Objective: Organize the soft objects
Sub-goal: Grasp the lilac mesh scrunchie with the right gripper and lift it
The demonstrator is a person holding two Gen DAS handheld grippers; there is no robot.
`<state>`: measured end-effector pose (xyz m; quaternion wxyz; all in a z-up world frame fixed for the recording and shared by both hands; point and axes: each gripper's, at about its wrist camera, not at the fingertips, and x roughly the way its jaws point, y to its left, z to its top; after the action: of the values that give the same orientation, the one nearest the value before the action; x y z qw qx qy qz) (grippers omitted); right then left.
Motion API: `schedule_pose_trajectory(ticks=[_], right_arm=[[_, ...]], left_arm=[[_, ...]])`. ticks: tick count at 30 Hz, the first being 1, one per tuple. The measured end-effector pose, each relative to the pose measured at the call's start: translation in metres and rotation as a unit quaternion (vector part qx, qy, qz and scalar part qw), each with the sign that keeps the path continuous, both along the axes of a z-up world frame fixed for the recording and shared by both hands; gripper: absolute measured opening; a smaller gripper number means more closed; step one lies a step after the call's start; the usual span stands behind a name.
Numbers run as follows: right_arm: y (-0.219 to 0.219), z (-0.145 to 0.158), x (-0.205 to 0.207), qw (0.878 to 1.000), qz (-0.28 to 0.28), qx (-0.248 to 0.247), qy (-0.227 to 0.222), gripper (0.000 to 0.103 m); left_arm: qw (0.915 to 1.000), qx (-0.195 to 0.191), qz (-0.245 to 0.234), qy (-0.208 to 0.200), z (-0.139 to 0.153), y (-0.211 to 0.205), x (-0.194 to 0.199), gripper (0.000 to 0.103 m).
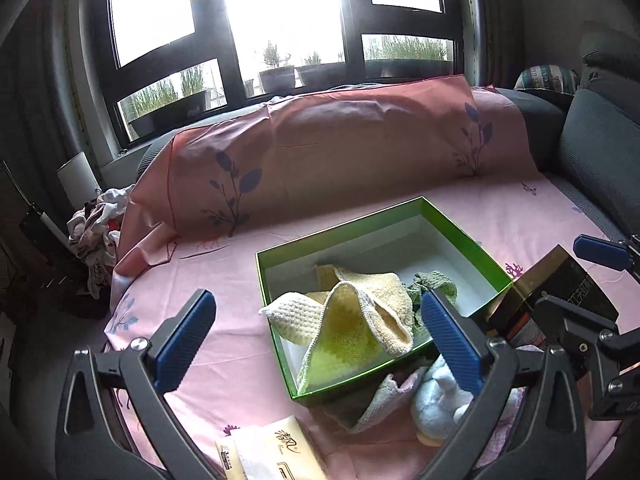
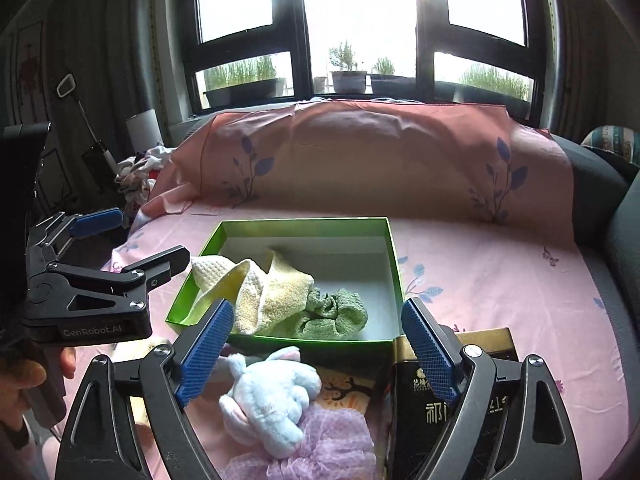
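A green box lies open on the pink bedsheet. Inside it are a yellow towel, draped over its near rim, a cream knitted cloth and a green cloth. In front of the box lie a pale blue plush toy and a lilac mesh cloth. My left gripper stands open over the box's near left corner, nothing between its pads. My right gripper is open above the plush toy, holding nothing.
A dark box with gold lettering stands right of the green box. A tissue pack lies at the near edge. A pink pillow spans the back below the window. Crumpled clothes pile at the left. A person's hand holds the left gripper.
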<state>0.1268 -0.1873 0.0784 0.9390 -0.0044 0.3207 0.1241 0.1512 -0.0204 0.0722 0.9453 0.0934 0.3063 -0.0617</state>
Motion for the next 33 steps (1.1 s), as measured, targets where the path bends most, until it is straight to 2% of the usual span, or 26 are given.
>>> schedule_pose_trajectory(ticks=[4,8,18,21,26,29,33], right_arm=[[-0.001,0.004,-0.025,1.0,0.0,-0.002,-0.008,0.087],[-0.005,0.001,-0.044,1.0,0.002,0.009,-0.001,0.087],[-0.022,-0.023,-0.078,1.0,-0.012,0.017,0.024,0.087],[-0.027,-0.034,-0.091,0.999,0.0,0.036,0.029,0.087],[-0.029,-0.062,-0.115,0.998,0.03,0.045,0.037,0.087],[-0.028,-0.077,-0.123,0.998,0.045,0.028,0.038,0.087],[-0.03,-0.093,-0.119,0.997,0.057,0.023,0.046,0.087]], left_arm=[[0.9999,-0.005,0.008,-0.004,0.003,0.0,-0.019,0.102],[0.9997,-0.016,0.01,0.017,-0.005,0.001,-0.034,0.102],[0.9966,-0.06,0.0,0.057,-0.031,0.005,-0.072,0.102],[0.994,-0.084,-0.015,0.068,-0.039,0.006,-0.082,0.102],[0.9806,-0.149,-0.064,0.11,-0.067,0.002,-0.096,0.102],[0.9724,-0.164,-0.111,0.123,-0.083,-0.01,-0.106,0.102],[0.9572,-0.191,-0.165,0.142,-0.098,-0.026,-0.114,0.1]])
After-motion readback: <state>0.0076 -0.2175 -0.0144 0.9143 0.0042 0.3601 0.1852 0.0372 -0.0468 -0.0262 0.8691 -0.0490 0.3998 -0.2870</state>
